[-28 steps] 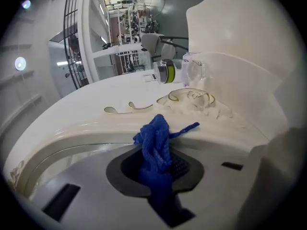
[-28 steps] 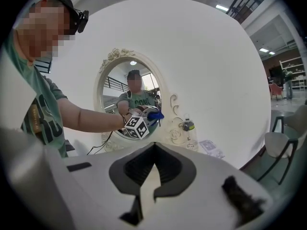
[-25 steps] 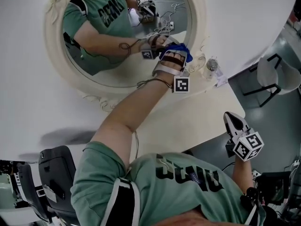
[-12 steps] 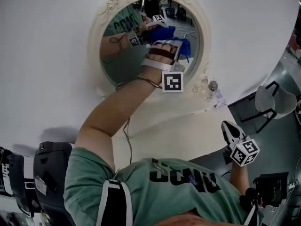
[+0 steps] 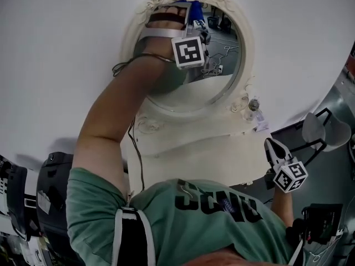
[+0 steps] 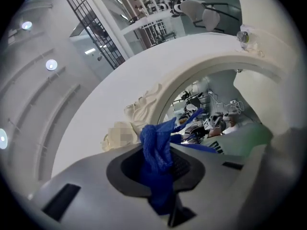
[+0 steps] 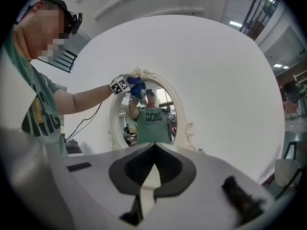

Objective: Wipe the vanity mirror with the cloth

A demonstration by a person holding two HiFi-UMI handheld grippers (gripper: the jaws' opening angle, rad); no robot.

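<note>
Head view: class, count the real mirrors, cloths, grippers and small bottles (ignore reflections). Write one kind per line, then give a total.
mirror: 1
cloth: 1
grippers: 2, the left gripper and the right gripper
small bottle: 1
Total: 5
</note>
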